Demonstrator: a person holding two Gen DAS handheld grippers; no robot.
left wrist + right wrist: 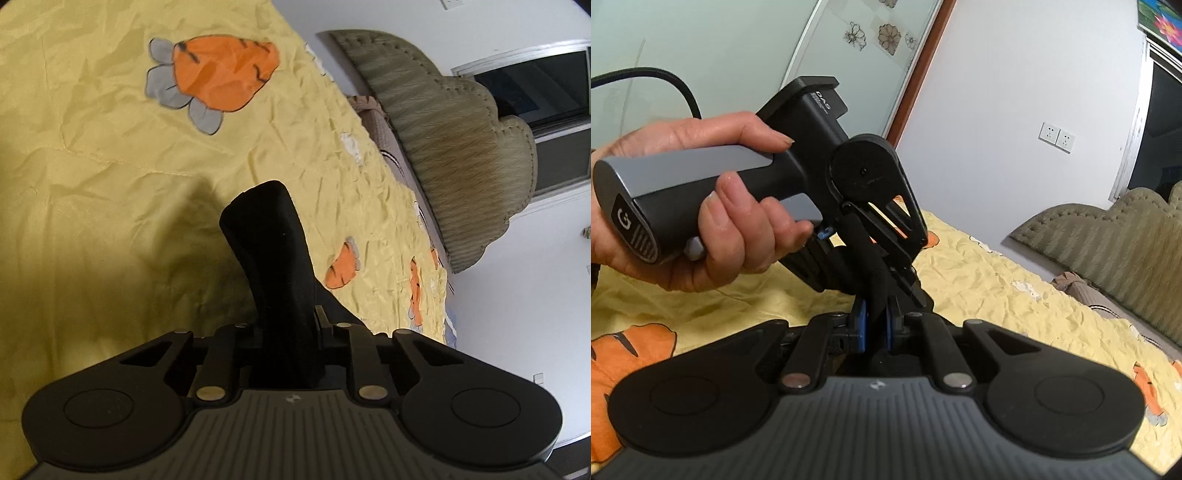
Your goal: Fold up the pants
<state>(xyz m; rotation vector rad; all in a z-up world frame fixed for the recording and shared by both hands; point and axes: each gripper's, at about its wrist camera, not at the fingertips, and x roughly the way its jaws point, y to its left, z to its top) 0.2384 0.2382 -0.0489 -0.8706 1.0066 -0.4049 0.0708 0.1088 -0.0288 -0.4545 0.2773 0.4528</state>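
The black pants [271, 251] are pinched in my left gripper [291, 325]; a bunched fold of the fabric sticks up forward of the closed jaws, above the yellow bedspread [110, 166]. In the right wrist view my right gripper [875, 325] is shut on the same black fabric [875, 280], a rolled strip between its blue pads [862, 325]. The left gripper [886, 266], held by a hand [701, 221], sits just in front, gripping the same strip. Both are raised over the bed.
The yellow bedspread [997, 302] with orange carrot prints [221, 70] covers the bed. An olive padded headboard [450, 140] stands along the wall, with a pillow [376, 118] against it. White wall with sockets [1056, 136] and a window [546, 74] lie beyond.
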